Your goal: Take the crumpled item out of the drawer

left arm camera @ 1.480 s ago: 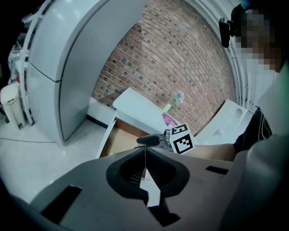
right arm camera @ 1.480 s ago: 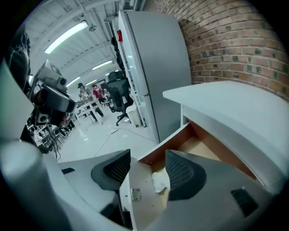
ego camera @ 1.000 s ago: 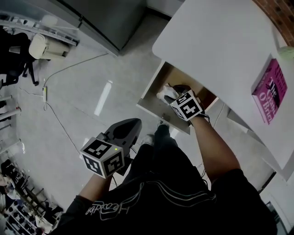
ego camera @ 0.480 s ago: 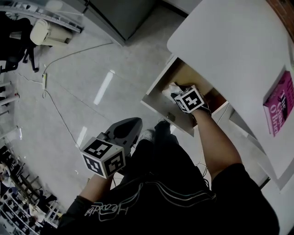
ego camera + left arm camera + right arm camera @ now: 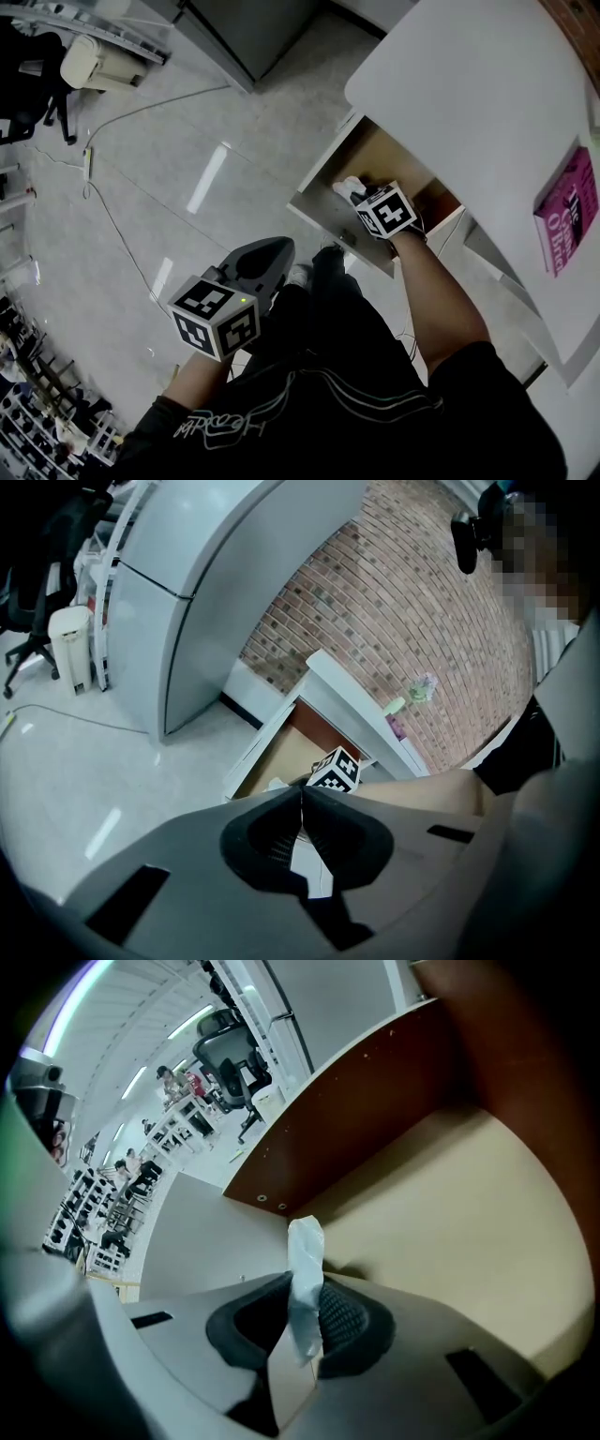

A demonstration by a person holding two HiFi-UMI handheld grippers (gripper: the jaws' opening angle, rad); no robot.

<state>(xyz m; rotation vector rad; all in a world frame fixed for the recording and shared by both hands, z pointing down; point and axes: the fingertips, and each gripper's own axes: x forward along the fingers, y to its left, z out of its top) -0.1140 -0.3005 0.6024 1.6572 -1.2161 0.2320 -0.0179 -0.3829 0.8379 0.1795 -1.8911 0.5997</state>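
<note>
The crumpled item, white and thin, is pinched between the pads of the right gripper. That gripper's 2 jaws are closing to a narrow gap, with the item squeezed flat between them. The item is held inside the open drawer, over its tan bottom, under the white desk. The left gripper is held well apart from the drawer, its 2 jaws pressed together with nothing between them.
</note>
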